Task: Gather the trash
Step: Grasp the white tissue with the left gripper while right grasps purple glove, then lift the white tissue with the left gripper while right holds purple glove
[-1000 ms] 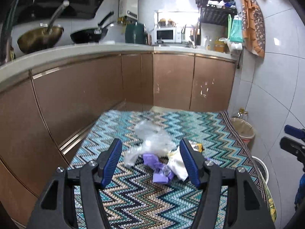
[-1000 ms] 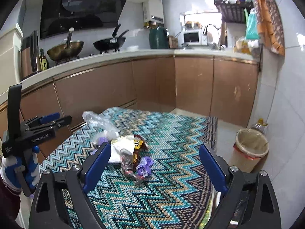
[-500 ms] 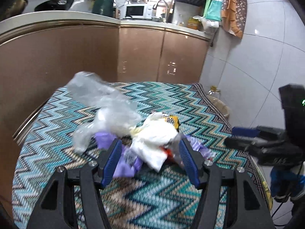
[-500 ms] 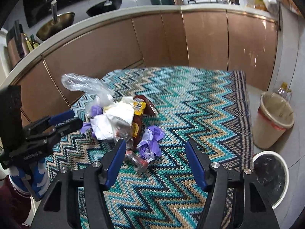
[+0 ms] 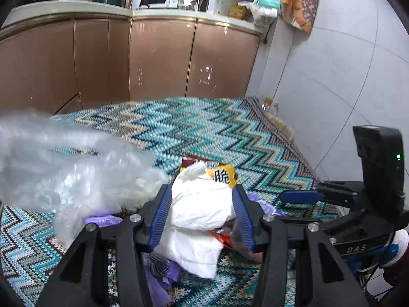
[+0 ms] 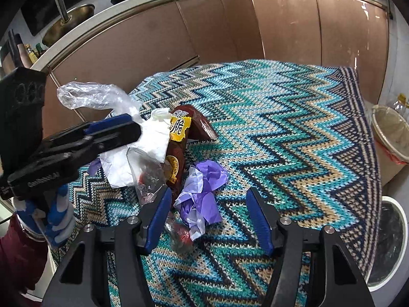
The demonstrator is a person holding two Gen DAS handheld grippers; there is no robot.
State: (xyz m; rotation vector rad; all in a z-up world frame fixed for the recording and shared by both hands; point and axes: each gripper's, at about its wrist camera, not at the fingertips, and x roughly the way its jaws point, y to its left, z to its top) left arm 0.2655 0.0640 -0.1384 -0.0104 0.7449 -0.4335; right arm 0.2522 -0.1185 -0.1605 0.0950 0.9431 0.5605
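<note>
A zigzag-patterned cloth (image 6: 294,128) is covering the surface, and the trash is still lying heaped on it; nothing looks collected yet. Two bins are waiting on the floor to the right: a lined tan wastebasket (image 6: 391,138) and a white-rimmed bin with a black liner (image 6: 391,240).

The clear plastic bag (image 5: 64,168) is sprawling at the pile's left. Beside it, the white crumpled paper (image 5: 202,212) is sitting between the pads of the left hand-held gripper (image 5: 202,217), whose jaws are closing around it and appear to be just touching its sides. A dark red and yellow snack wrapper (image 6: 179,138) is lying against the paper.

The right hand-held gripper (image 6: 212,220) is closing too, jaws apart, with the purple plastic scrap (image 6: 204,192) between them but not yet pinched. Everything still needs lifting and binning.
</note>
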